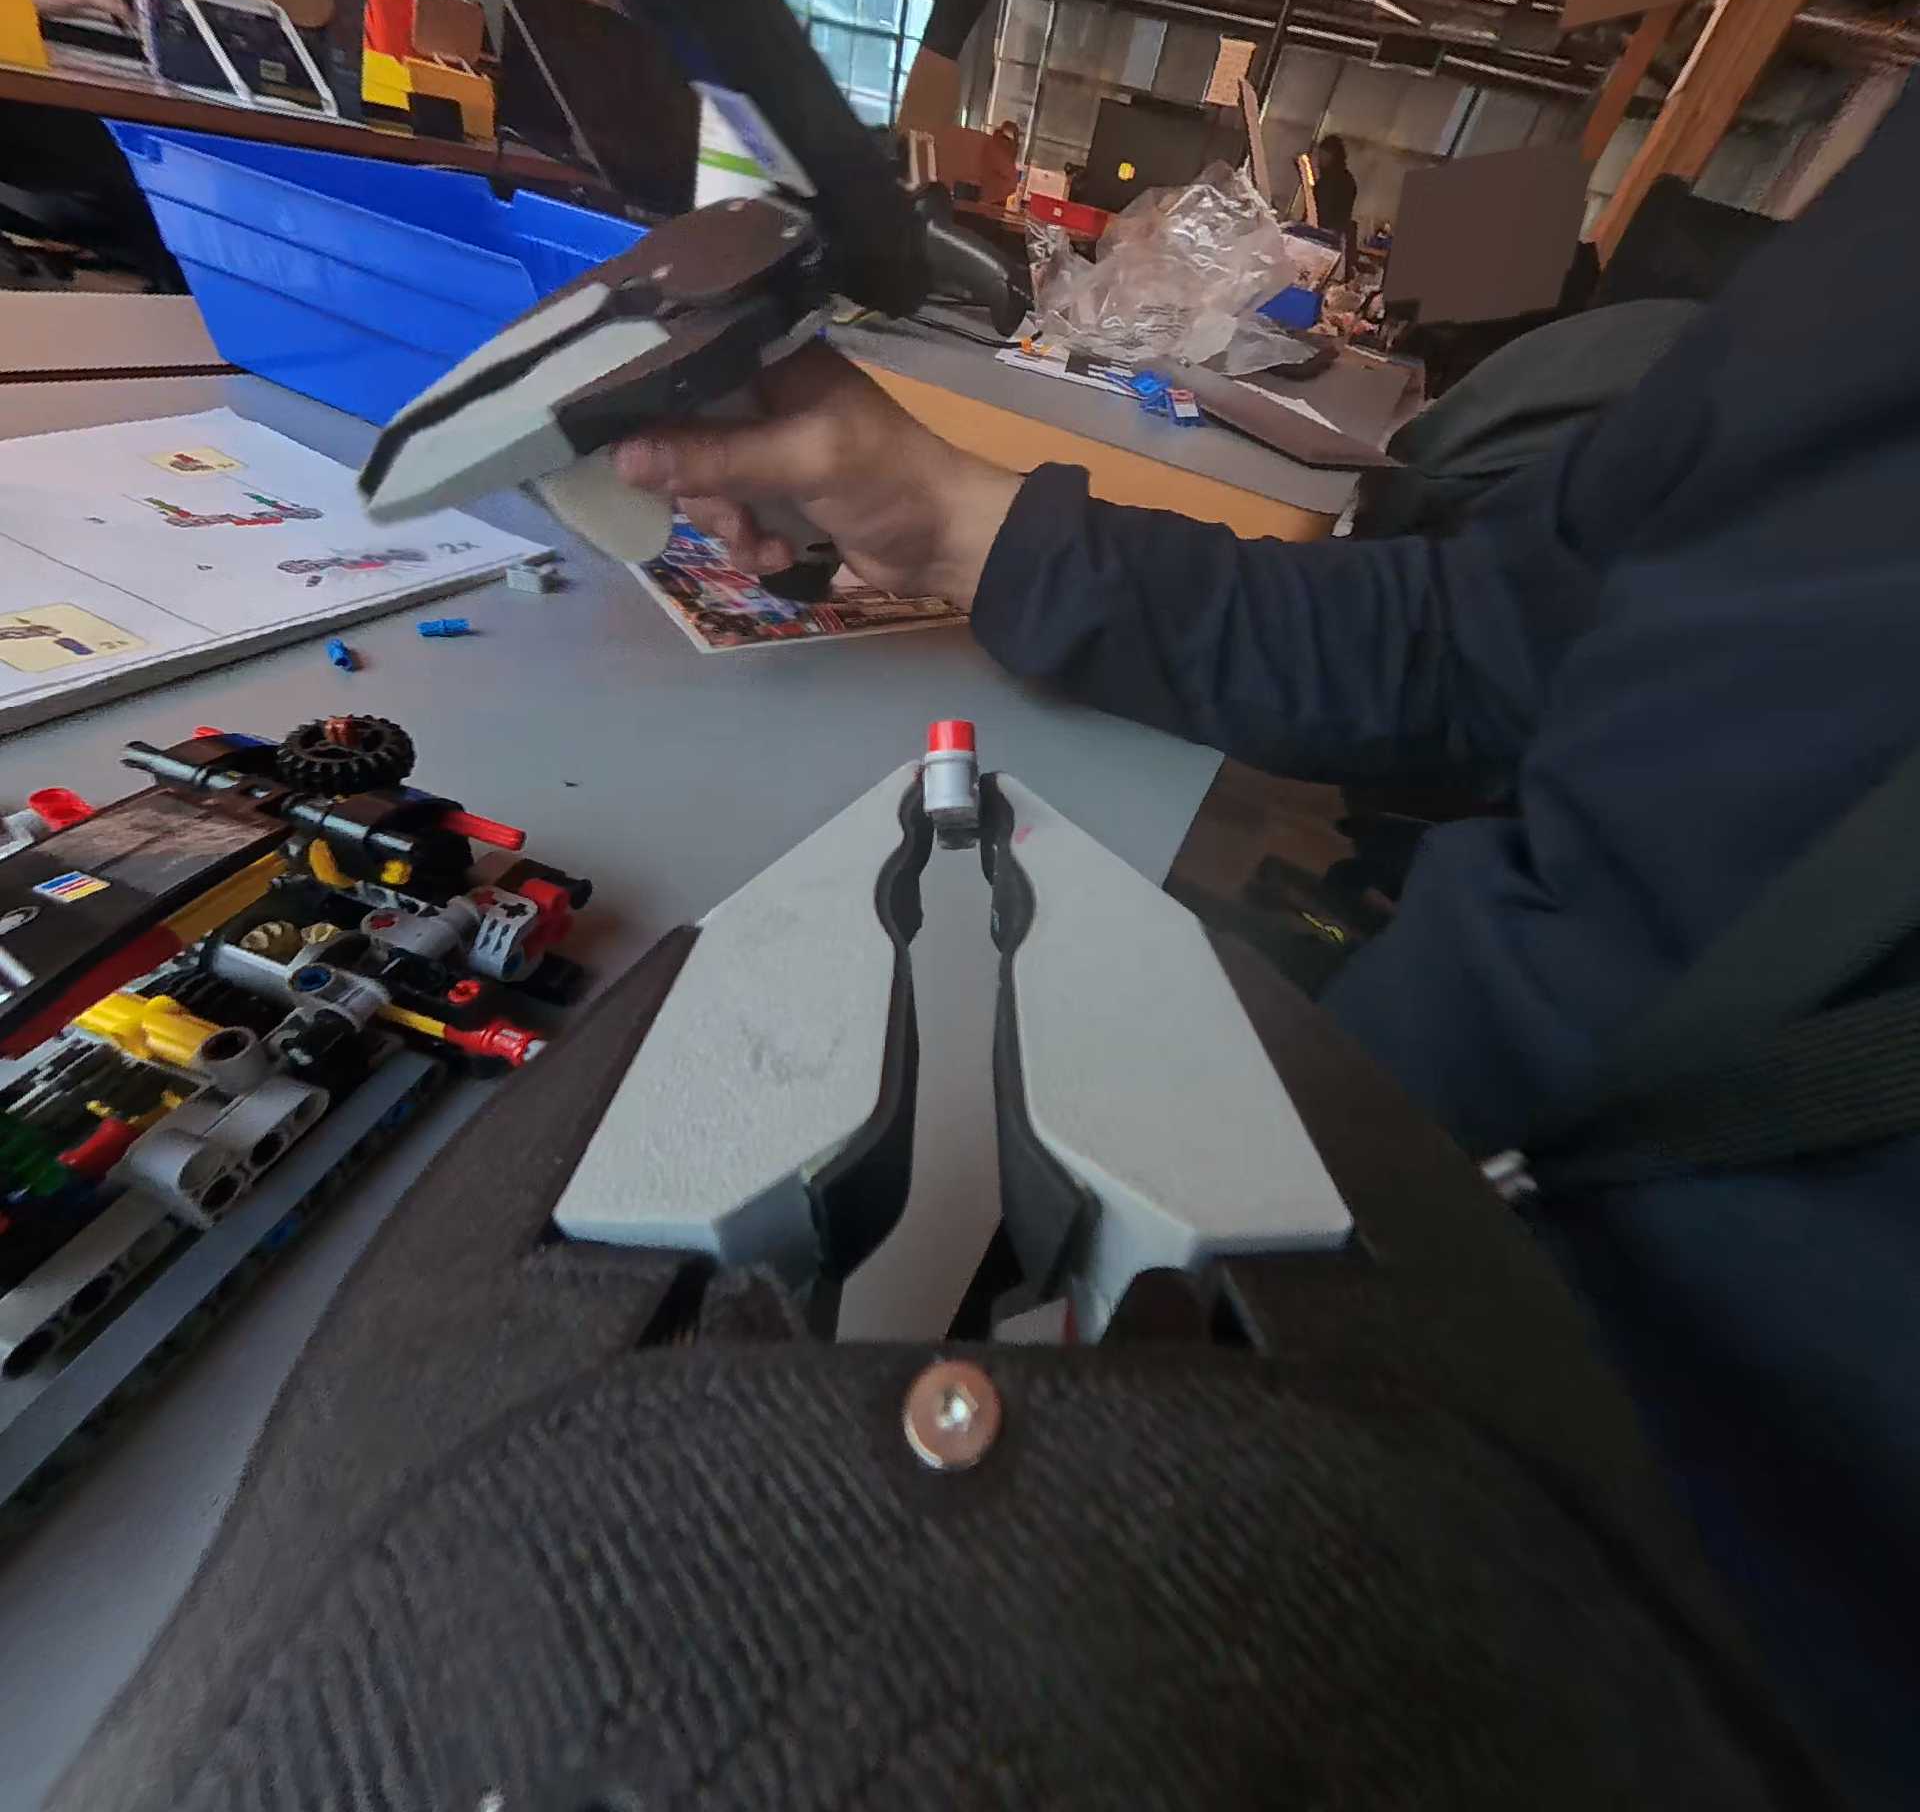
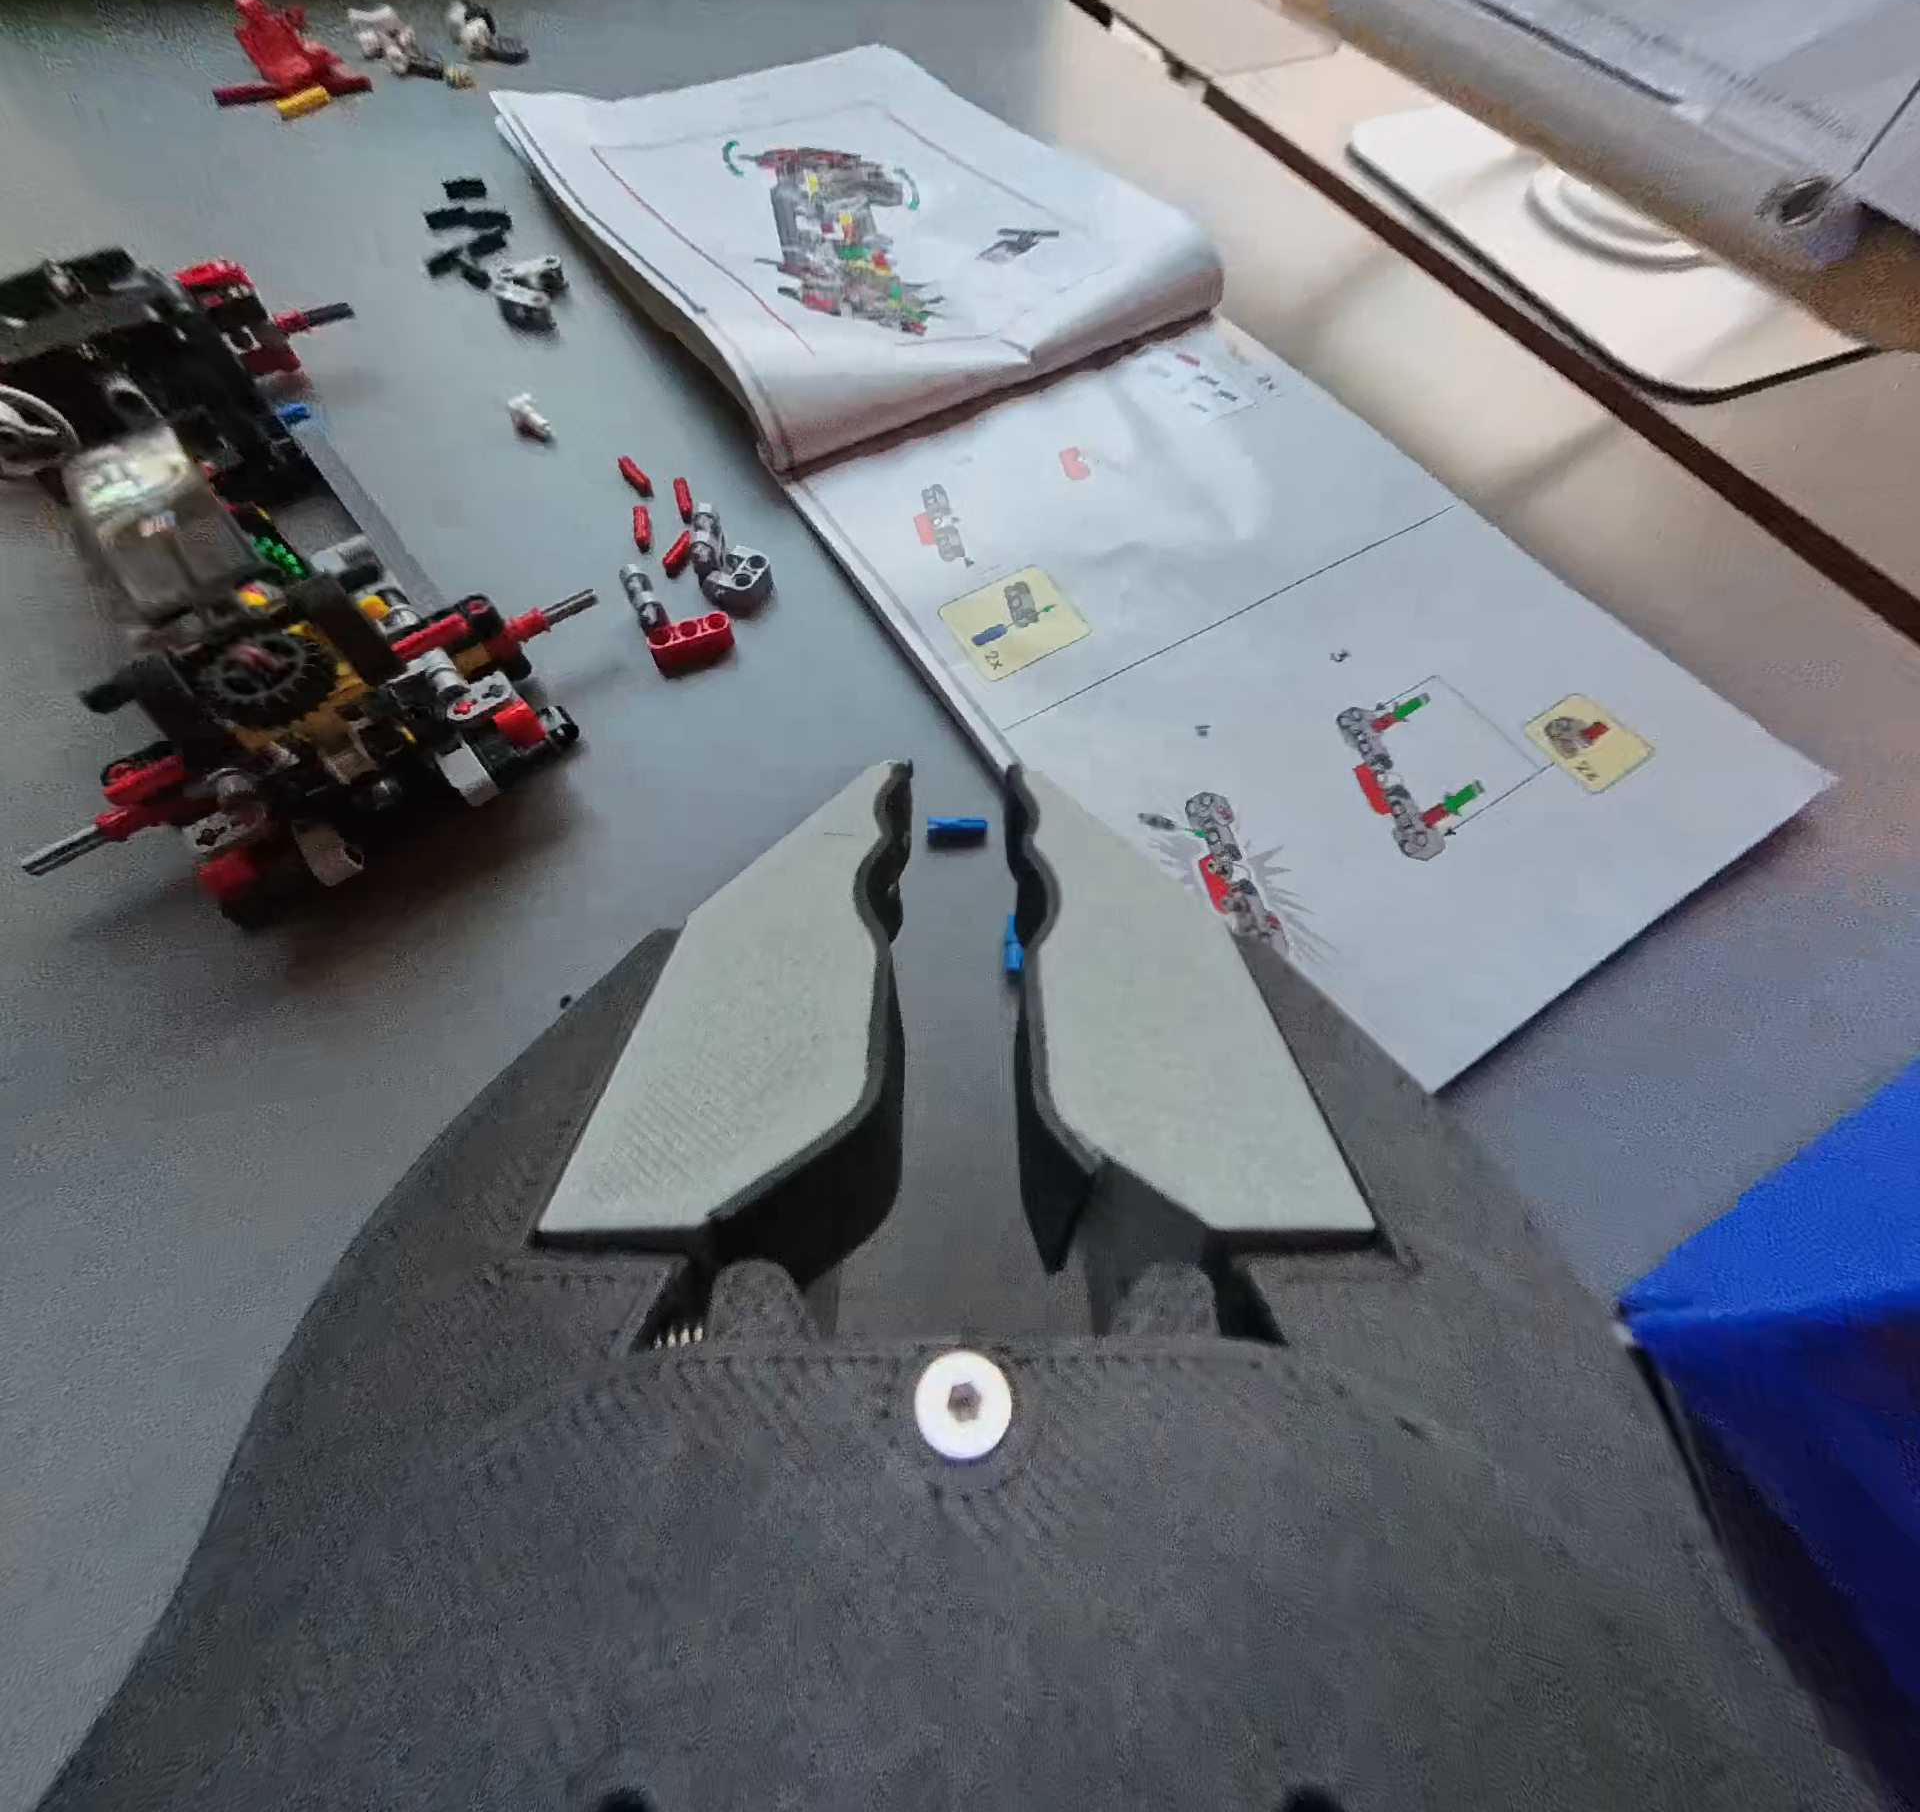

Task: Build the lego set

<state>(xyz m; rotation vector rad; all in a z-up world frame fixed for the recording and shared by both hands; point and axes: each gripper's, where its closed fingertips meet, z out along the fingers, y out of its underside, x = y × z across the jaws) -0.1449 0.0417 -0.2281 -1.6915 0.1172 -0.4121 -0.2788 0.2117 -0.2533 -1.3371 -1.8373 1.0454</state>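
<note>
Your left claw (image 1: pixel 951 806) holds a small grey part with a red cap (image 1: pixel 951 775), both pads pressing its sides at the very tips, the red end standing clear above them. Keep that grip steady and the part upright; it sits far out on the tips, so a twist could roll it out. Your right claw (image 2: pixel 958 806) is empty and narrowly parted, raised over the table (image 2: pixel 727 827) and aimed down at a blue pin (image 2: pixel 956 830) that lies on the surface, seen in the gap between the tips. No pad touches the pin. A second blue pin (image 2: pixel 1010 943) lies just beside the right fingertip's inner edge. The open booklet (image 2: pixel 1351 619) lies close on the right, the half-built model (image 2: pixel 281 640) well to the left. If you take the first pin, bring both tips down level, centre it between the pads, and stay clear of the booklet's edge and the second pin.
</note>
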